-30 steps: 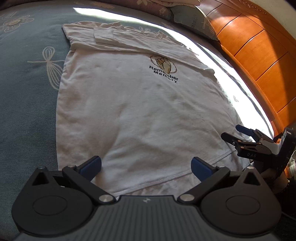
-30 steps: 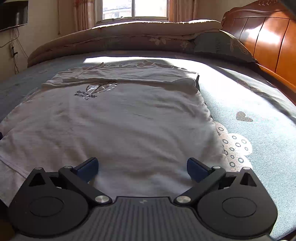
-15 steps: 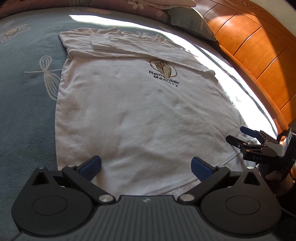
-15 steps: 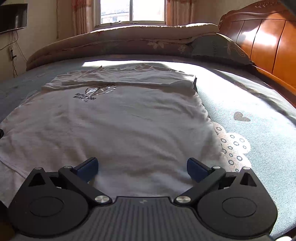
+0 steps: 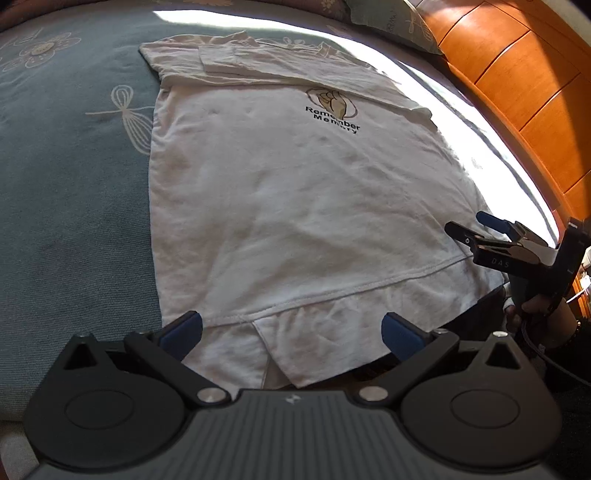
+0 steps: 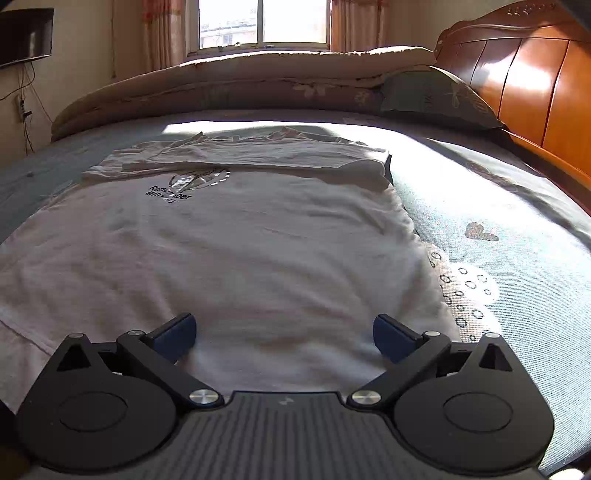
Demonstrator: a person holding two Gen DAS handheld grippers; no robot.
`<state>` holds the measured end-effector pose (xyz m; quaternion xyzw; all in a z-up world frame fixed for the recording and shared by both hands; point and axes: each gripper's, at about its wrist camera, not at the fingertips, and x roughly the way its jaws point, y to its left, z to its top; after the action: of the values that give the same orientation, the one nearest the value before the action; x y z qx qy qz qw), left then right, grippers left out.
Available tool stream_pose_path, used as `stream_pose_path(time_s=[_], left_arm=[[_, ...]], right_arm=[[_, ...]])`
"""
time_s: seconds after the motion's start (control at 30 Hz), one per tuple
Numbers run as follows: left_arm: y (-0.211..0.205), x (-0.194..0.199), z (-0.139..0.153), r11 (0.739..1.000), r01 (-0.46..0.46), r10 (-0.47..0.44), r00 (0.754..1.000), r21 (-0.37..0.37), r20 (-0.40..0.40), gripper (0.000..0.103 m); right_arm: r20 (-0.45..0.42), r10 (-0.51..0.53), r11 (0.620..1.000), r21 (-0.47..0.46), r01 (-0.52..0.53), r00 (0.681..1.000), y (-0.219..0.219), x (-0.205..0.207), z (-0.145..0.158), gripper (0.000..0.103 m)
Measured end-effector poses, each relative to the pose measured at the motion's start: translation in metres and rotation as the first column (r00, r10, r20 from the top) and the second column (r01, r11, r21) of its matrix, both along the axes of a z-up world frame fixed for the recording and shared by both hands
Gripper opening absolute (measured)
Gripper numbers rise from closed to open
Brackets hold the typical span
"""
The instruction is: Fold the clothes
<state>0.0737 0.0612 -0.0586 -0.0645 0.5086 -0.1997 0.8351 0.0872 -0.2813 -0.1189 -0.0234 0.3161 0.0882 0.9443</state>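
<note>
A white T-shirt [image 5: 295, 206] with a "Remember Memory" print lies flat on the blue-green bedspread [image 5: 74, 184], its sleeves folded across the top. It also shows in the right wrist view [image 6: 236, 266]. My left gripper [image 5: 291, 332] is open and empty, hovering over the shirt's bottom hem, which hangs over the bed edge. My right gripper [image 6: 284, 334] is open and empty over the hem near the shirt's right corner. It also shows in the left wrist view [image 5: 469, 225], at the hem's right end.
An orange wooden headboard [image 5: 517, 92] runs along the right side. A pillow [image 6: 436, 96] and a rolled quilt [image 6: 240, 85] lie at the far end of the bed, below a window [image 6: 262, 22]. Patterned bedspread [image 6: 498, 258] lies beside the shirt.
Both grippers have pulled back toward the hem and risen slightly. More of the hem and the overhanging edge shows now. The shirt has not moved and both grippers stay open.
</note>
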Motion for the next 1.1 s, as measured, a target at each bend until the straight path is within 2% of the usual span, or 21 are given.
stream_pose_path(time_s=[0.1, 0.17, 0.3, 0.4, 0.5, 0.57, 0.7, 0.93, 1.1], left_arm=[[0.003, 0.011, 0.004, 0.998, -0.023, 0.023, 1.000, -0.059, -0.012, 0.102], [0.002, 0.012, -0.001, 0.997, -0.027, 0.025, 0.999, -0.068, -0.032, 0.102], [0.007, -0.001, -0.015, 0.998, -0.066, 0.064, 0.994, -0.022, -0.088, 0.102], [0.019, -0.014, -0.017, 0.993, -0.104, 0.097, 0.990, -0.061, -0.107, 0.102], [0.021, -0.011, -0.009, 0.995, -0.101, 0.098, 0.991, -0.025, -0.088, 0.102], [0.018, 0.000, 0.004, 0.996, -0.087, 0.087, 0.996, 0.002, -0.031, 0.102], [0.011, 0.041, 0.023, 0.997, -0.064, 0.067, 0.995, -0.044, 0.073, 0.102], [0.004, 0.123, 0.005, 0.987, -0.125, 0.133, 0.988, -0.103, 0.084, 0.102], [0.015, 0.138, -0.014, 0.975, -0.190, 0.197, 0.979, -0.114, 0.057, 0.102]], right_arm=[[0.000, 0.000, 1.000, 0.000, 0.000, 1.000, 0.000, 0.000, 0.000, 0.103], [-0.002, 0.000, 1.000, 0.002, 0.000, 1.000, -0.001, -0.001, 0.000, 0.103], [-0.002, 0.000, 1.000, 0.004, 0.000, 1.000, -0.002, -0.002, 0.000, 0.103], [0.001, -0.001, 1.000, 0.005, 0.001, 1.000, -0.002, -0.003, 0.000, 0.103], [0.004, -0.002, 1.000, 0.005, 0.002, 1.000, -0.002, -0.004, -0.001, 0.103], [0.007, -0.003, 1.000, 0.005, 0.003, 1.000, -0.002, -0.004, -0.001, 0.103], [0.016, -0.002, 1.000, 0.007, 0.002, 1.000, -0.002, -0.005, -0.002, 0.103], [0.035, 0.002, 1.000, 0.014, -0.002, 0.999, -0.003, -0.007, -0.003, 0.103], [0.036, 0.002, 1.000, 0.016, -0.003, 0.999, -0.003, -0.007, -0.003, 0.103]])
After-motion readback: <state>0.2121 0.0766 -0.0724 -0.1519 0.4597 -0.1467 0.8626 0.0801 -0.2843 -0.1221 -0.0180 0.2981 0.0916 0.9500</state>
